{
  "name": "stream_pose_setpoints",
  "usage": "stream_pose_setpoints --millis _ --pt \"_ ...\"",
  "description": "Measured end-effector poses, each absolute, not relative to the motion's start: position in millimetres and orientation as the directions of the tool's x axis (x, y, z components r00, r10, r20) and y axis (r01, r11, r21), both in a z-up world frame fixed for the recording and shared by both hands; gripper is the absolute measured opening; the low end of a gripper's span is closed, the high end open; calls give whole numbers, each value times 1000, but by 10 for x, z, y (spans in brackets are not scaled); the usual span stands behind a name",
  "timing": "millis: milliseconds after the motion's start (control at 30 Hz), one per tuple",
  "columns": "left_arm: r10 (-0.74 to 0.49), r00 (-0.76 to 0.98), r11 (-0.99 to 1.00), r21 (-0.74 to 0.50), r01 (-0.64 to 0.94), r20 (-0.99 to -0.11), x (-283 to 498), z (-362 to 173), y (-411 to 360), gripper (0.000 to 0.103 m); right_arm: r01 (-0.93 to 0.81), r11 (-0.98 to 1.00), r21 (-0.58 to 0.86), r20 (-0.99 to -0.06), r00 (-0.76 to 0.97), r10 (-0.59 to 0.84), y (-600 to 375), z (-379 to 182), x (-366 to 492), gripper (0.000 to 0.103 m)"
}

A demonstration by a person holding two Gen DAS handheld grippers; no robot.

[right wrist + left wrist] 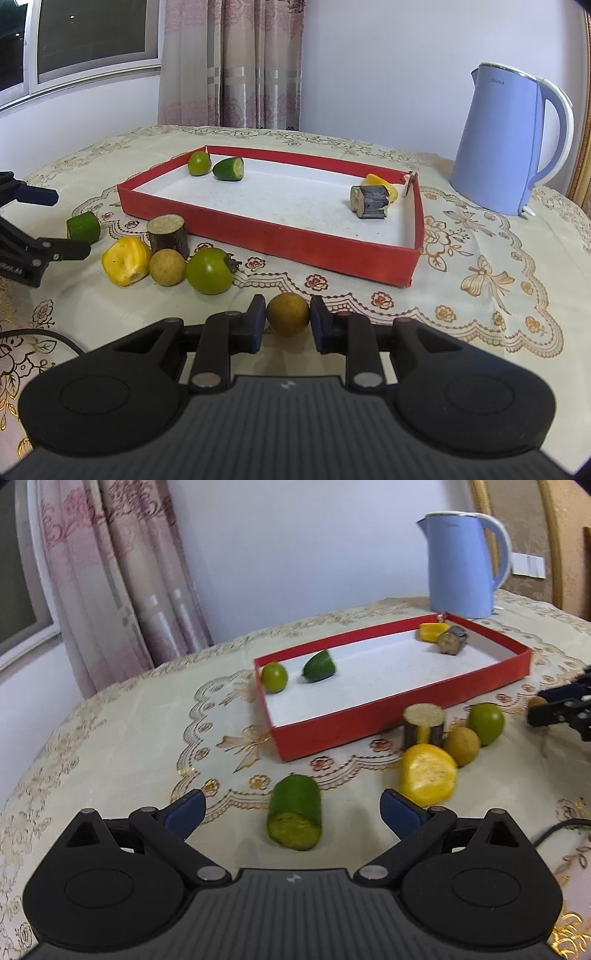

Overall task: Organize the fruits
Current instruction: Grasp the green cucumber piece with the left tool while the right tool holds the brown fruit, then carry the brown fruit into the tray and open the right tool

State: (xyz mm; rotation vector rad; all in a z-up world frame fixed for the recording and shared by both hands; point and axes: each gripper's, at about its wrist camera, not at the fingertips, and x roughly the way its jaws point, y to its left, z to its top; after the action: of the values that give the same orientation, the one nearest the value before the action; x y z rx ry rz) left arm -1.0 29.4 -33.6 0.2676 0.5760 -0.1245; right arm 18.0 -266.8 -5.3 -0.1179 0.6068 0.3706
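Right tool (287,319): clenched on a small brown round fruit (287,314), low over the tabletop (480,332), in front of the red tray (295,242).
Left tool (293,810): released, fingers wide either side of a cucumber chunk (295,816).
Tray contents: green fruit (199,164), cucumber end (229,168), dark stub (371,202), yellow piece (375,181).
Loose beside tray: yellow piece (126,266), brown ball (167,267), green fruit (209,270), stub (167,234).
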Motion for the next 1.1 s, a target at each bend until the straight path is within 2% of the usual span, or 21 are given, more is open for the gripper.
stream_pose_setpoints --millis 300,367,433,467,600,667,800,967,1100 --pt "-85 779 980 87 177 -621 145 -370 433 95 -373 928 8 -577 756 309 -2670 -58 180 25" --pt "-94 771 979 80 186 -630 152 -380 431 74 -373 928 8 -577 756 309 -2670 -58 181 24" --pt "-104 762 979 71 193 -639 161 -398 424 58 -375 927 8 -577 755 311 -2670 -59 182 25" --pt "-116 759 978 61 201 -641 163 -402 423 53 -375 927 8 -577 755 311 -2669 -59 182 25" --pt "-131 756 975 55 215 -642 161 -394 397 43 -376 927 6 -578 755 310 -2661 -60 180 25" --pt "-110 762 976 74 203 -638 156 -391 386 32 -376 927 5 -578 755 309 -2664 -60 177 25" --pt "-141 758 976 38 213 -637 144 -381 416 32 -376 927 4 -578 755 309 -2662 -59 178 24" --pt "-109 782 974 90 206 -613 79 -363 363 31 -378 926 4 -576 756 311 -2668 -57 178 25" --pt "-119 792 975 80 207 -599 51 -315 360 31 -379 925 3 -576 756 312 -2668 -54 180 24"
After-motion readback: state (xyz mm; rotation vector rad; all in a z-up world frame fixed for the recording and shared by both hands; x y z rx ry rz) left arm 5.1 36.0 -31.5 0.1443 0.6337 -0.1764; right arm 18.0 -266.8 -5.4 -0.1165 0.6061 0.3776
